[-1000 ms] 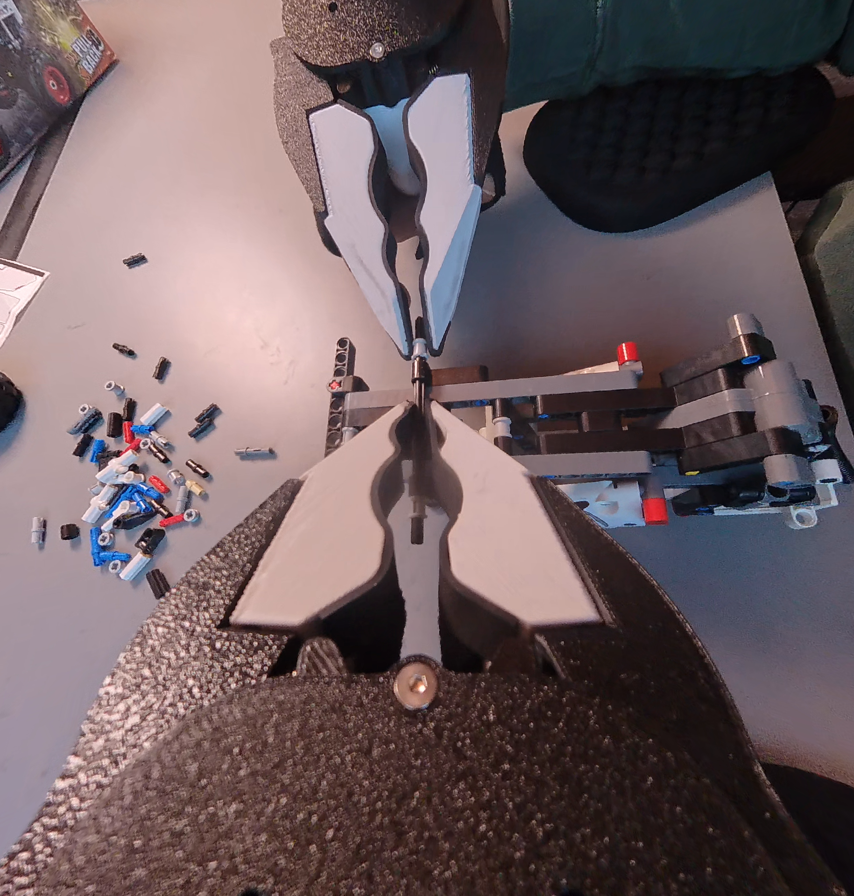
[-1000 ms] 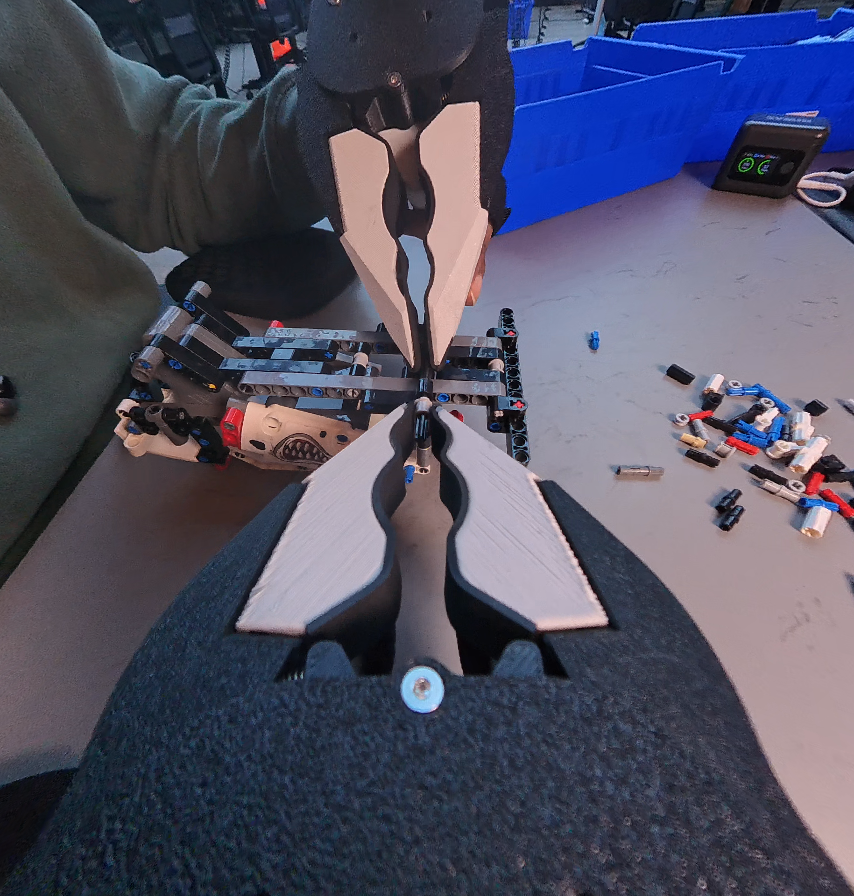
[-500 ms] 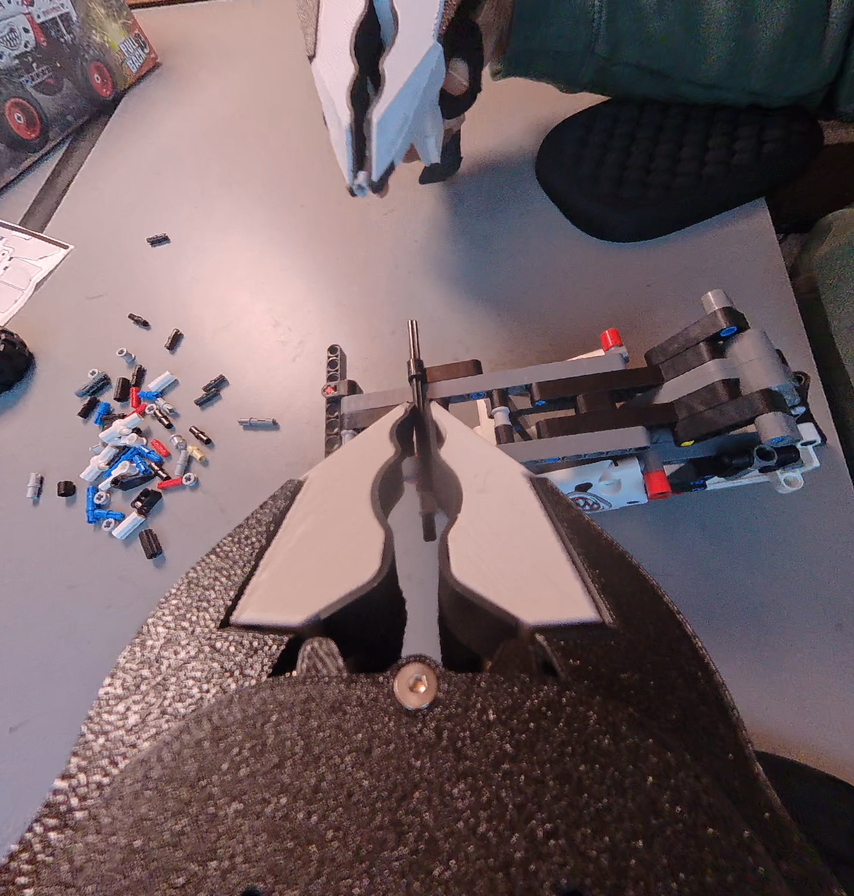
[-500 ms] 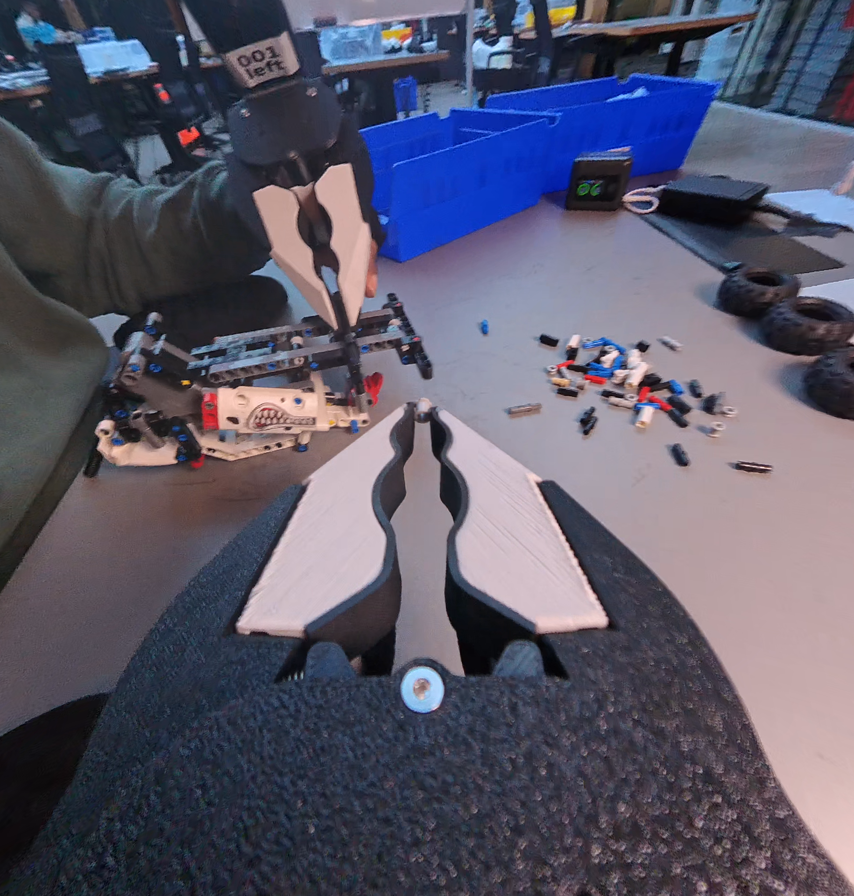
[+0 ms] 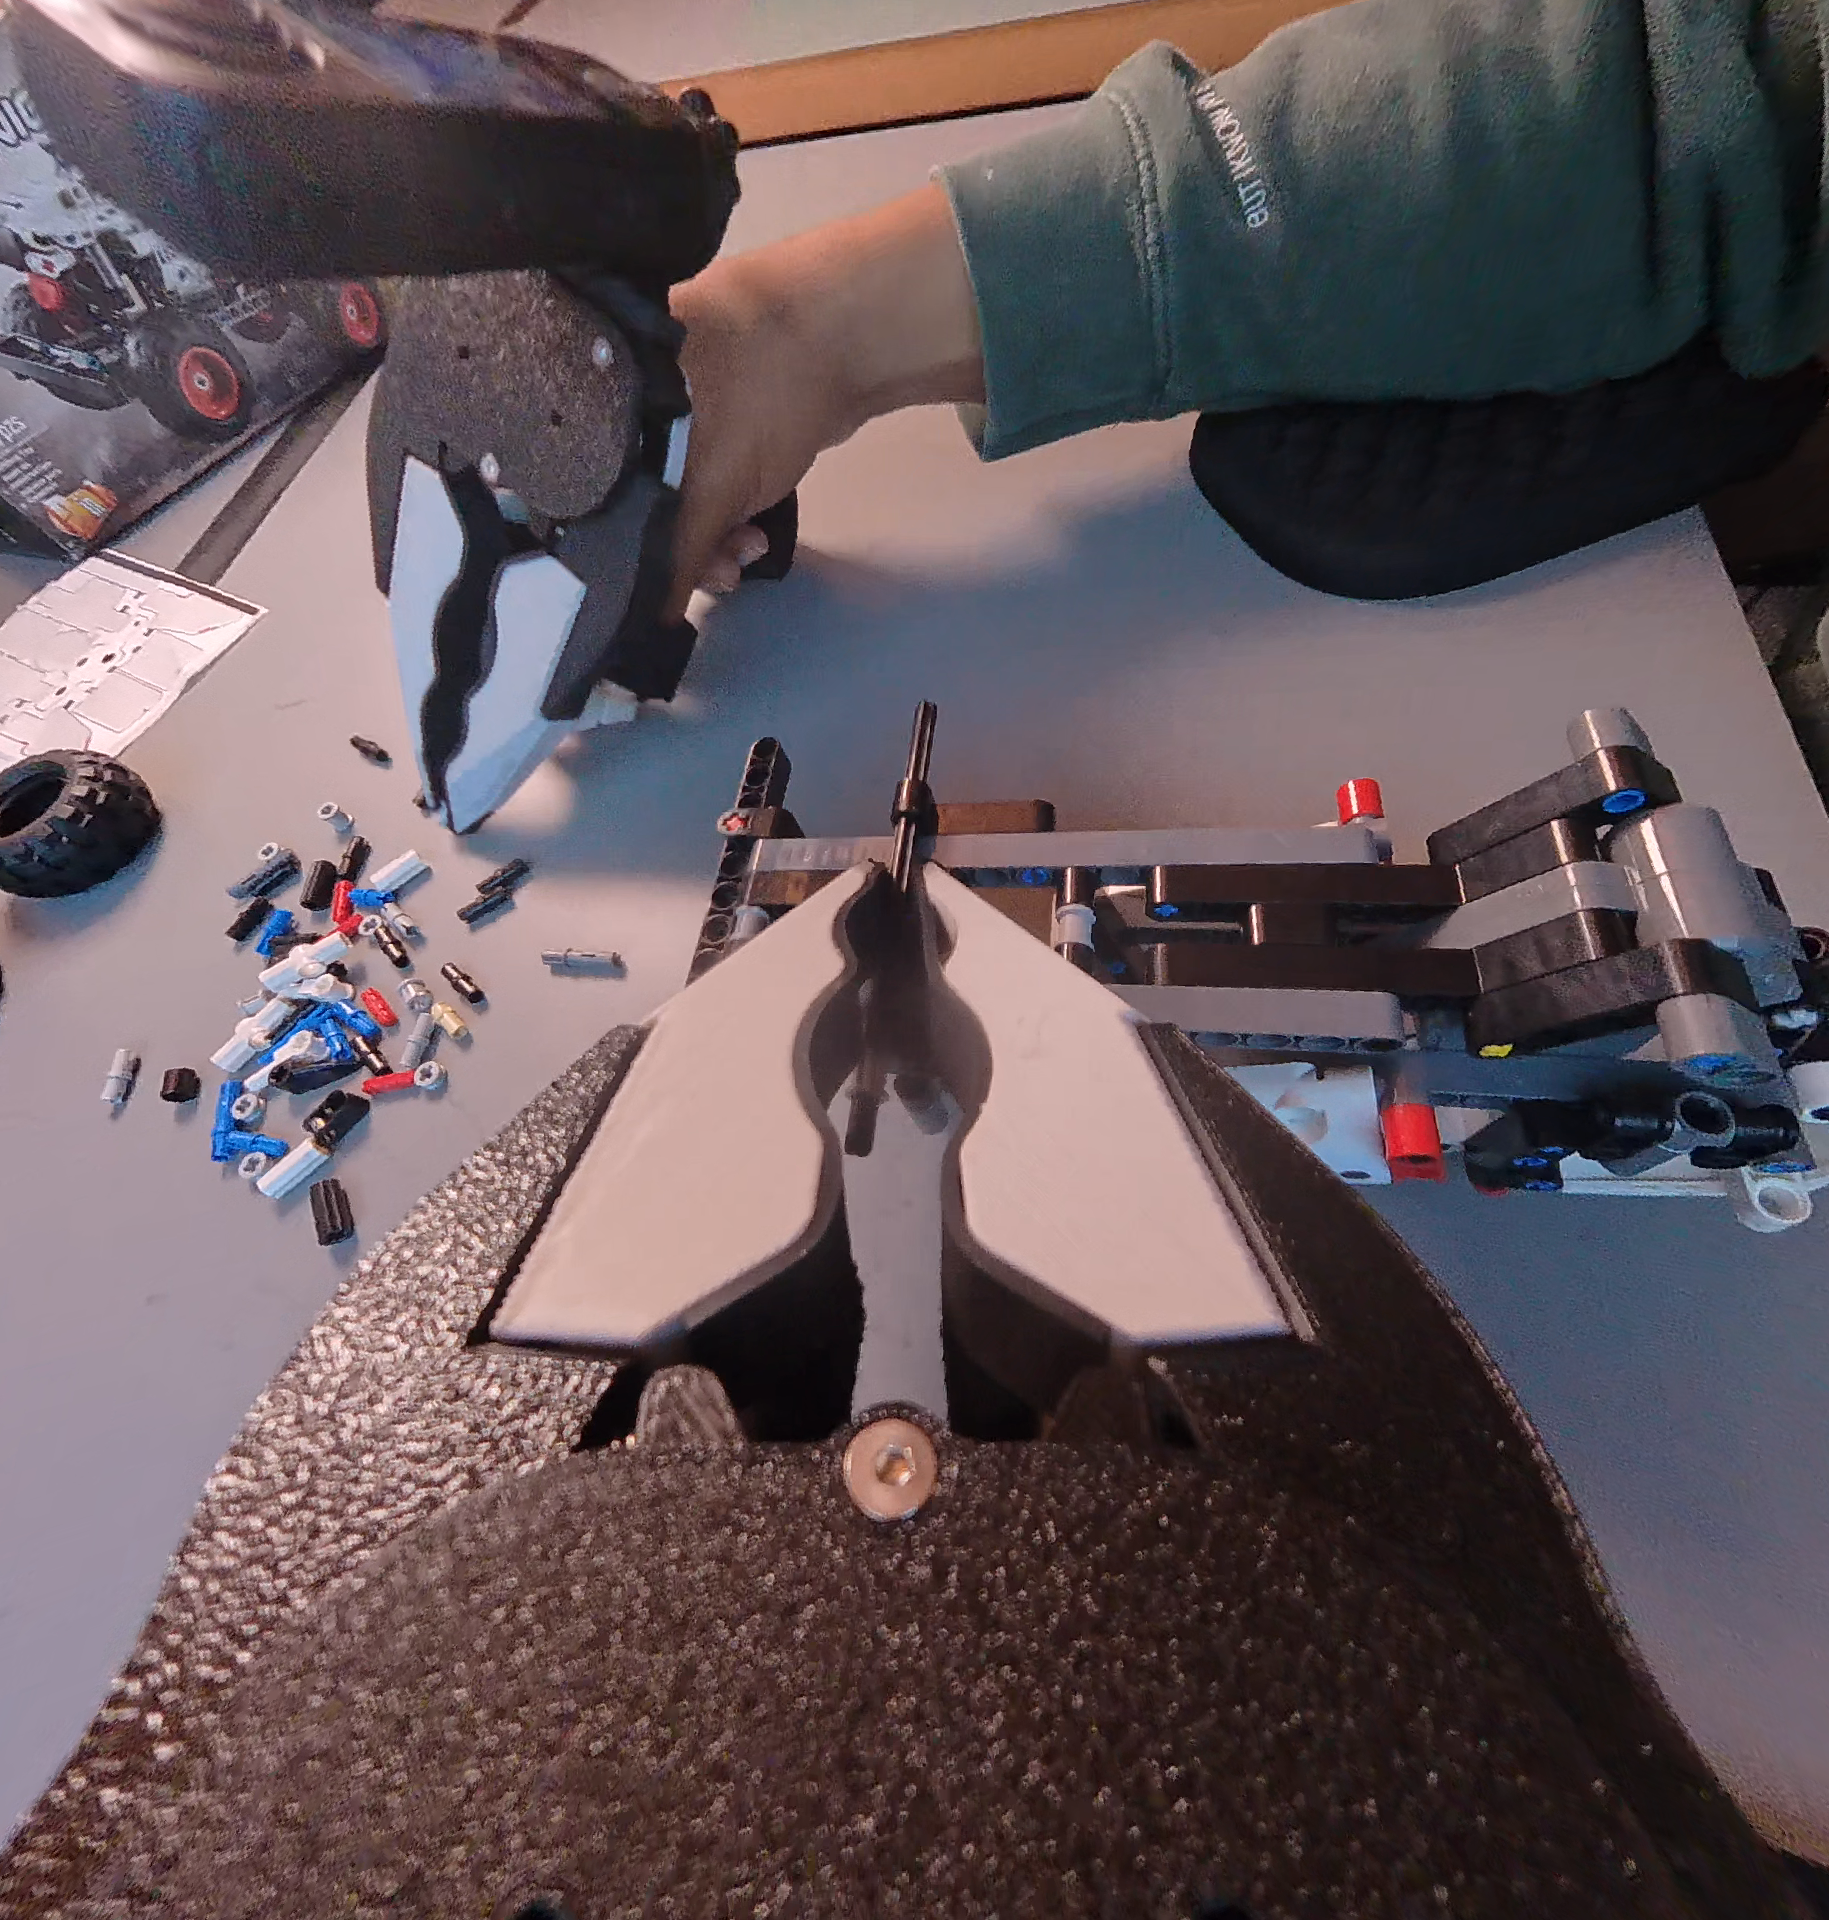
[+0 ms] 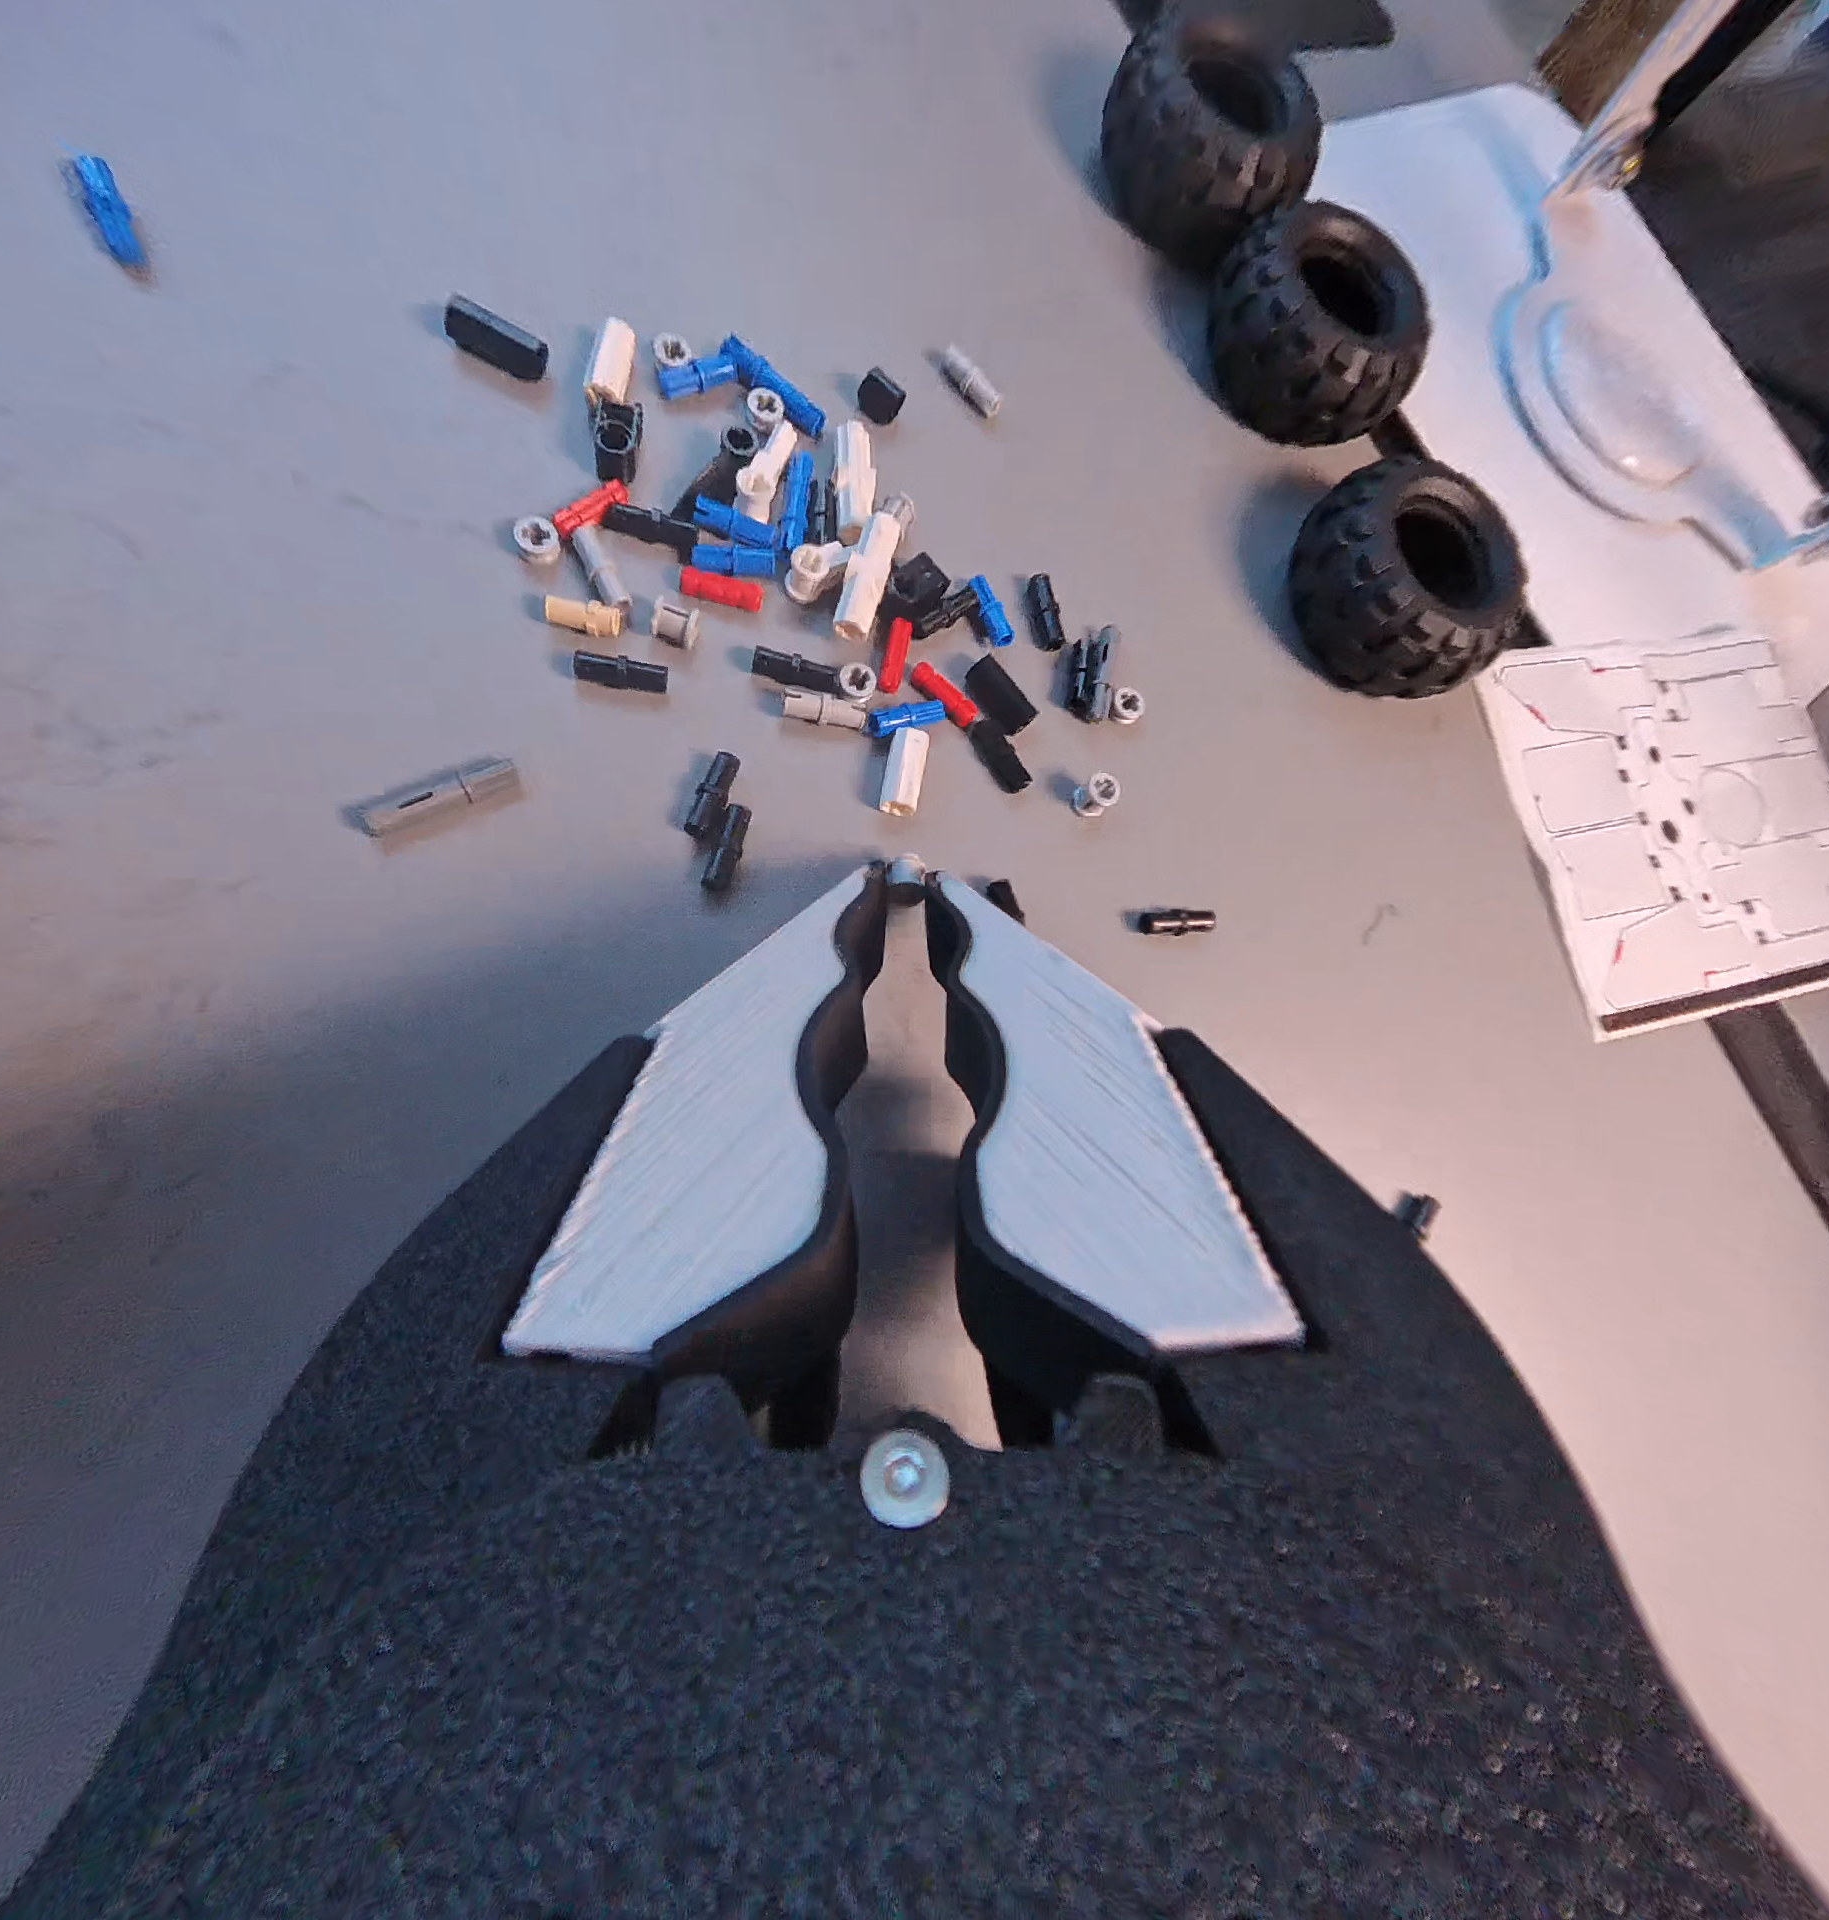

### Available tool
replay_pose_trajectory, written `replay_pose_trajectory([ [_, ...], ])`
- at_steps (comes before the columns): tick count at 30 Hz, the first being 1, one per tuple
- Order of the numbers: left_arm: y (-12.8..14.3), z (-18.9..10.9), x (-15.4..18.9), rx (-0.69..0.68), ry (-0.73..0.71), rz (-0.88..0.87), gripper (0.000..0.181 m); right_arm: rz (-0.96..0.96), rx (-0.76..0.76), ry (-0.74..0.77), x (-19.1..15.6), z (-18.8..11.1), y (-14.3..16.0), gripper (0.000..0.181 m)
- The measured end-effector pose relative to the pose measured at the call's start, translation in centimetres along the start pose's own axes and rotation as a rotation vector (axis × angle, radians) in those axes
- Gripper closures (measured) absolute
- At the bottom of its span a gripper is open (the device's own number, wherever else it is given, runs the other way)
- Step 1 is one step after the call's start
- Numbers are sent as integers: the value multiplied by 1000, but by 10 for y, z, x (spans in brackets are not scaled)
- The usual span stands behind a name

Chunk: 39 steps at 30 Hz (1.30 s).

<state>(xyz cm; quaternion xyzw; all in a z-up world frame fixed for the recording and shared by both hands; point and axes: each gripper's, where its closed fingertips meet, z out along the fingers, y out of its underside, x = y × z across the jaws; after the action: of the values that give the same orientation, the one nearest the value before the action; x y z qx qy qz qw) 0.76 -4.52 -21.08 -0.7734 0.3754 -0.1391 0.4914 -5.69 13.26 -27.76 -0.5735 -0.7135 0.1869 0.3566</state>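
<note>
**Grippers part company over brick-built chassis**

Left gripper (image 5: 894, 883) stays pressed together on a thin black axle (image 5: 915, 790), which runs through the near end of the brick-built chassis (image 5: 1253, 914) lying flat on the grey table (image 5: 1097, 623). The axle's far end now stands bare and free.

A second ago the right gripper (image 6: 902, 878) met that axle tip to tip. It has since swung well away to the left of the chassis, and now hangs low over the table with its tips pinching a small grey piece (image 6: 902, 868). That piece appears to be the one that earlier sat at the axle's end.

Just beside those tips lie a lone black pin (image 6: 1170, 921) and a pair of black pins (image 6: 718, 821). Beyond them spreads the scatter of small pins (image 6: 785, 540) in blue, red, white and black. The loose parts crowd the spot where the right gripper is working.

Farther off, three black tyres (image 6: 1315, 322) line up beside a white sticker sheet (image 6: 1679, 821). In the left wrist view, a person's hand (image 5: 775, 416) in a green sleeve (image 5: 1409, 208) steers the right gripper, with the set's box (image 5: 110, 312) behind it.
</note>
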Motion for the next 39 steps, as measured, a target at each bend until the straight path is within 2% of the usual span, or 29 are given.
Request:
replay_pose_trajectory([
  [2, 0, 0, -1, 19, -8, 9, 177, 2, -9, -3, 1, 3, -2, 174],
  [5, 0, -1, -2, 33, -12, 15, 177, 33, 8, -12, 3, -1, -2, 156],
  [7, 0, -1, -2, 43, -14, 15, 176, 68, 69, -24, 5, -10, -9, 150],
  [9, 0, -1, -4, 54, -19, 7, 173, 95, 159, -39, 7, -24, -21, 148],
  [13, -3, -5, -10, 87, -35, -18, 161, 114, 236, -42, 12, -43, -31, 149],
  [15, -4, -7, -13, 102, -43, -31, 160, 106, 196, -49, 8, -37, -23, 149],
  [18, -3, -8, -15, 105, -48, -37, 159, -9, -14, -46, -4, -16, 12, 144],
  [19, -2, -9, -15, 104, -49, -35, 159, -5, 39, -58, -7, -17, 4, 147],
  [21, -2, -10, -15, 103, -53, -31, 159, 20, 12, -51, -3, -18, 5, 142],
  [25, -4, -15, -17, 122, -48, -35, 159, 93, 181, -65, 4, -38, -20, 142],
  [28, -4, -23, -16, 147, -10, -53, 158, 159, 377, -111, 8, -72, -51, 146],
  [32, 4, -36, -11, 136, 69, -62, 157, 140, 541, -319, -24, -118, -81, 155],
  [34, 10, -41, -12, 110, 79, -64, 157, 73, 525, -410, -51, -126, -84, 158],
  [39, 18, -45, -7, 55, 100, -46, 167, -151, 386, -572, -127, -119, -81, 163],
])
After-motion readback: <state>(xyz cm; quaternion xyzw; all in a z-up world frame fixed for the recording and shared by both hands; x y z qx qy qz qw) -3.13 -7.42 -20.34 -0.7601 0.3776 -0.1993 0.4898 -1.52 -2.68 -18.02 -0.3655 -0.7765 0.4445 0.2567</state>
